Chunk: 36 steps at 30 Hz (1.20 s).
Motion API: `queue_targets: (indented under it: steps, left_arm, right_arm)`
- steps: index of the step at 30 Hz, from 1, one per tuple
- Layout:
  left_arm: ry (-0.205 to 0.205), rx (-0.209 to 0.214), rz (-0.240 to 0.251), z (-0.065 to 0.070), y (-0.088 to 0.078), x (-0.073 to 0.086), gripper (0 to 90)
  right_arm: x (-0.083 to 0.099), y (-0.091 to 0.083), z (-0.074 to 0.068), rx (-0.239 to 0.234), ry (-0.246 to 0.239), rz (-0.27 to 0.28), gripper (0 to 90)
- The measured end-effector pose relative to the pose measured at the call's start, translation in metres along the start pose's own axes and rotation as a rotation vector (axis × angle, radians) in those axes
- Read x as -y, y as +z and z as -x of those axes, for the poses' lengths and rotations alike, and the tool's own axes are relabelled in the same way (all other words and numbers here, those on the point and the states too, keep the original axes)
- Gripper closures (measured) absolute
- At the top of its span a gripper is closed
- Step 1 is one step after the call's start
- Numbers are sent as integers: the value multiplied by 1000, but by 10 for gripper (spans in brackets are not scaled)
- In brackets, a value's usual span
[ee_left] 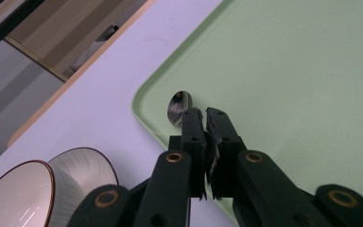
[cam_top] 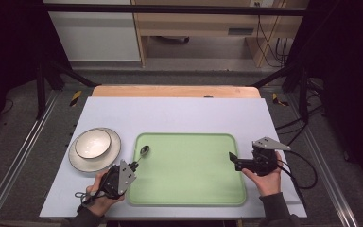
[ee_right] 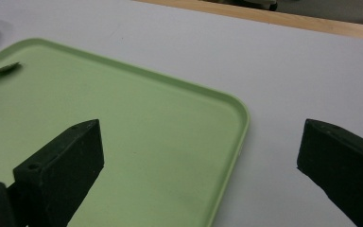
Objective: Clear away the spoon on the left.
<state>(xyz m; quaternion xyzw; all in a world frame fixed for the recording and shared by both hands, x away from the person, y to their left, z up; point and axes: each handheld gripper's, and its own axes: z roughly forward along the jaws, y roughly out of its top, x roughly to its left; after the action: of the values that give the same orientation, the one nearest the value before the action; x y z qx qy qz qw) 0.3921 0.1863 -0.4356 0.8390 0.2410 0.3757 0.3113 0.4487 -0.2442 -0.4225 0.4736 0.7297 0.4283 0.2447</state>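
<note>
A metal spoon (cam_top: 144, 150) lies at the near-left corner of the light green tray (cam_top: 189, 187), its bowl pointing away from me. My left gripper (cam_top: 133, 165) is shut on the spoon's handle. In the left gripper view the spoon's bowl (ee_left: 179, 105) pokes out just past the left gripper (ee_left: 203, 113), whose jaws are pressed together over the tray's rim (ee_left: 144, 111). My right gripper (cam_top: 231, 156) hovers open over the tray's right edge. In the right gripper view its jaws stand wide apart, nothing between them, and the right gripper (ee_right: 201, 142) straddles the tray's corner (ee_right: 238, 113). The spoon (ee_right: 2, 69) shows far off.
A white bowl (cam_top: 92, 143) sits on a white plate (cam_top: 82, 163) left of the tray, close to my left hand. The bowl (ee_left: 19, 198) also appears at the lower left of the left gripper view. The tray lies on a white board (cam_top: 179, 113) over a wooden table.
</note>
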Motion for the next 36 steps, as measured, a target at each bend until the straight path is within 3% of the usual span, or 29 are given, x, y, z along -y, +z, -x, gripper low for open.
queue_targets:
  steps: [19, 36]
  left_arm:
    - [104, 33, -18, 15, 3, -3, 815]
    - [130, 79, -37, 24, 7, -1, 750]
  right_arm:
    - [0, -1, 0, -3, 2, 2, 16]
    - [-1, -2, 0, -4, 3, 2, 16]
